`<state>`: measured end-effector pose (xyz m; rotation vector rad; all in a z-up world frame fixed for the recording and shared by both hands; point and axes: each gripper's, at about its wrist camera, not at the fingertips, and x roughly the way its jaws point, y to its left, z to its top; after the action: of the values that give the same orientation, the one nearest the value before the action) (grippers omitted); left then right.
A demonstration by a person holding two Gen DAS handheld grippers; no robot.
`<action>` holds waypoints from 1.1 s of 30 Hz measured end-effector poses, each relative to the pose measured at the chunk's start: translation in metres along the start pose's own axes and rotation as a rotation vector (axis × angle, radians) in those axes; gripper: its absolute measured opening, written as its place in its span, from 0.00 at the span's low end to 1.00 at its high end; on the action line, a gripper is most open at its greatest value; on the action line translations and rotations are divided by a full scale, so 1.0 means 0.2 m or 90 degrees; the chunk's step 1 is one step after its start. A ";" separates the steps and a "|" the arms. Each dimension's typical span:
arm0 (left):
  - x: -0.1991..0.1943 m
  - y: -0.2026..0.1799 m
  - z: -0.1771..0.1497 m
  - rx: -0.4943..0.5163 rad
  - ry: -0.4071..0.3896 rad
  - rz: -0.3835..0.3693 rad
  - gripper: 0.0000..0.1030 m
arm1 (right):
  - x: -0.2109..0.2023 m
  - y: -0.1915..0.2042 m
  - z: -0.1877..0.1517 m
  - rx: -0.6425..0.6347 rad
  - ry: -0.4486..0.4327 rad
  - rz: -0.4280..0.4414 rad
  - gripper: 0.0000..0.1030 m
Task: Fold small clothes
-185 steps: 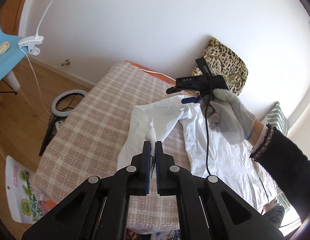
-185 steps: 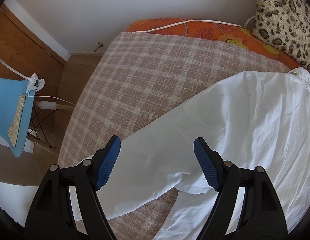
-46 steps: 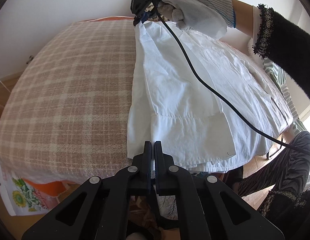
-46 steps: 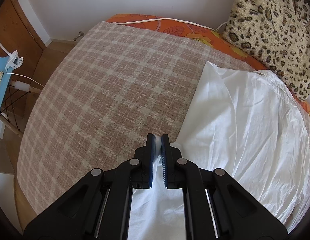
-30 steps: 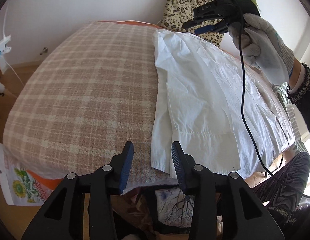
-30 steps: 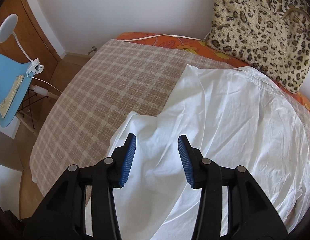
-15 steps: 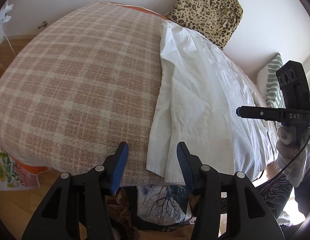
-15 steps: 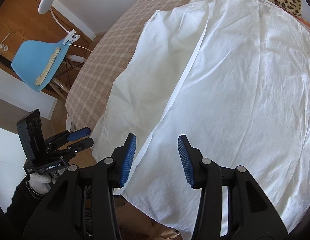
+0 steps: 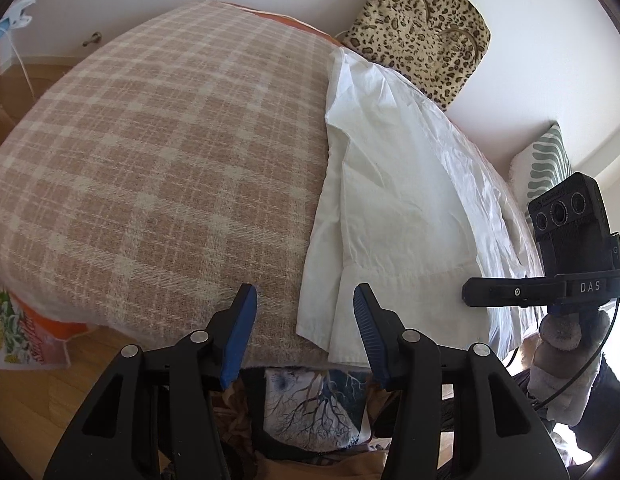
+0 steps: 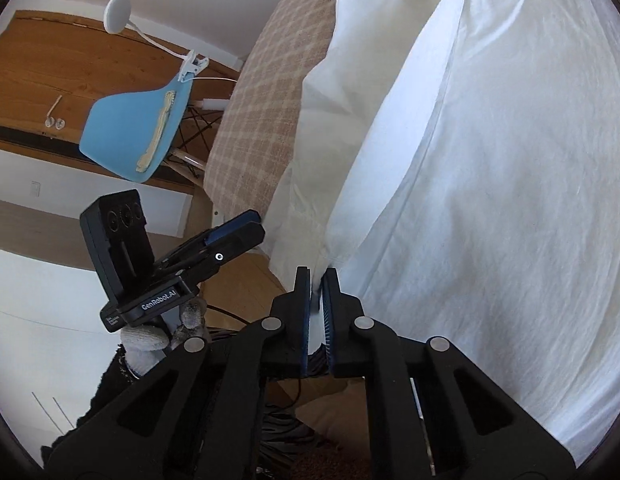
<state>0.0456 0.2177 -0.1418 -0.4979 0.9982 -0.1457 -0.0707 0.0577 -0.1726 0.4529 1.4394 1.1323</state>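
A white shirt lies spread on the plaid blanket, one side folded over, its hem at the bed's near edge. My left gripper is open, its jaws either side of the shirt's near hem corner, just short of it. My right gripper is shut on the shirt's hem edge, with white fabric pinched between its blue pads. The right gripper also shows at the right of the left wrist view, and the left gripper shows in the right wrist view.
A leopard-print bag leans on the wall behind the bed, with a green striped cushion at the right. A blue chair with a clip lamp stands on the wooden floor beside the bed.
My right gripper has dropped to the shirt's hem and shut on it. My left gripper has stayed open and come closer to the near hem corner.
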 end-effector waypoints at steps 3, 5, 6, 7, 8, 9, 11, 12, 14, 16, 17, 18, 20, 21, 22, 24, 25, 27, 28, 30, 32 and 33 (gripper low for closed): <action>0.00 0.01 -0.01 -0.008 0.002 -0.004 0.48 | -0.01 -0.05 -0.01 0.024 -0.011 0.006 0.07; 0.00 0.01 -0.02 -0.009 0.007 -0.009 0.48 | 0.03 -0.10 -0.05 0.037 0.004 -0.033 0.07; 0.00 0.00 -0.02 -0.005 0.007 -0.006 0.48 | 0.05 -0.12 -0.06 0.047 0.018 -0.054 0.07; 0.00 0.00 -0.02 0.000 0.007 -0.002 0.48 | 0.07 -0.14 -0.07 0.050 0.032 -0.083 0.07; 0.01 -0.01 -0.02 0.001 0.006 0.001 0.48 | 0.08 -0.15 -0.08 0.042 0.041 -0.110 0.07; 0.01 -0.01 -0.01 0.002 0.005 0.006 0.48 | 0.07 -0.14 -0.09 0.026 0.035 -0.121 0.04; 0.01 -0.01 -0.01 -0.001 0.003 0.006 0.48 | 0.07 -0.08 -0.10 -0.014 0.043 -0.164 0.06; 0.02 -0.01 -0.01 -0.002 0.005 0.002 0.48 | 0.07 -0.05 -0.10 -0.038 0.046 -0.193 0.08; 0.03 -0.02 0.00 -0.003 0.006 -0.002 0.48 | 0.03 0.02 -0.11 -0.090 0.036 -0.251 0.27; 0.04 -0.03 0.00 0.000 0.016 -0.020 0.48 | -0.02 0.09 -0.10 -0.131 0.011 -0.286 0.41; 0.05 -0.05 0.00 0.006 0.016 -0.020 0.48 | -0.08 0.11 -0.08 -0.139 0.001 -0.288 0.42; 0.05 -0.06 0.00 0.017 0.012 -0.011 0.48 | -0.13 0.13 -0.04 -0.142 -0.009 -0.289 0.42; 0.06 -0.09 0.00 0.036 0.006 -0.003 0.47 | -0.20 0.17 0.04 -0.146 -0.032 -0.289 0.42; 0.06 -0.09 0.00 0.038 0.004 -0.004 0.45 | -0.23 0.19 0.08 -0.146 -0.043 -0.292 0.42; 0.06 -0.09 0.00 0.037 0.002 -0.006 0.45 | -0.26 0.21 0.14 -0.144 -0.059 -0.294 0.42; 0.07 -0.09 0.00 0.029 0.004 -0.018 0.31 | -0.29 0.24 0.27 -0.145 -0.073 -0.289 0.42; 0.08 -0.08 0.00 0.029 0.010 -0.021 0.26 | -0.29 0.26 0.33 -0.143 -0.079 -0.289 0.42; 0.09 -0.09 -0.01 0.034 0.012 -0.021 0.12 | -0.27 0.30 0.45 -0.139 -0.083 -0.286 0.42; 0.09 -0.09 -0.01 0.038 0.010 -0.023 0.12 | -0.24 0.32 0.52 -0.144 -0.078 -0.287 0.43; 0.08 -0.10 -0.02 0.048 0.007 -0.025 0.08 | -0.17 0.36 0.63 -0.157 -0.077 -0.312 0.47; 0.07 -0.11 -0.02 0.054 0.000 -0.031 0.06 | -0.08 0.38 0.76 -0.148 -0.067 -0.320 0.55; 0.06 -0.11 -0.02 0.057 -0.005 -0.034 0.05 | -0.05 0.38 0.81 -0.134 -0.062 -0.321 0.56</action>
<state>0.0520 0.1929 -0.1431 -0.4433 0.9674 -0.2345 0.0553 0.1449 -0.0786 -0.0095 1.2389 0.8251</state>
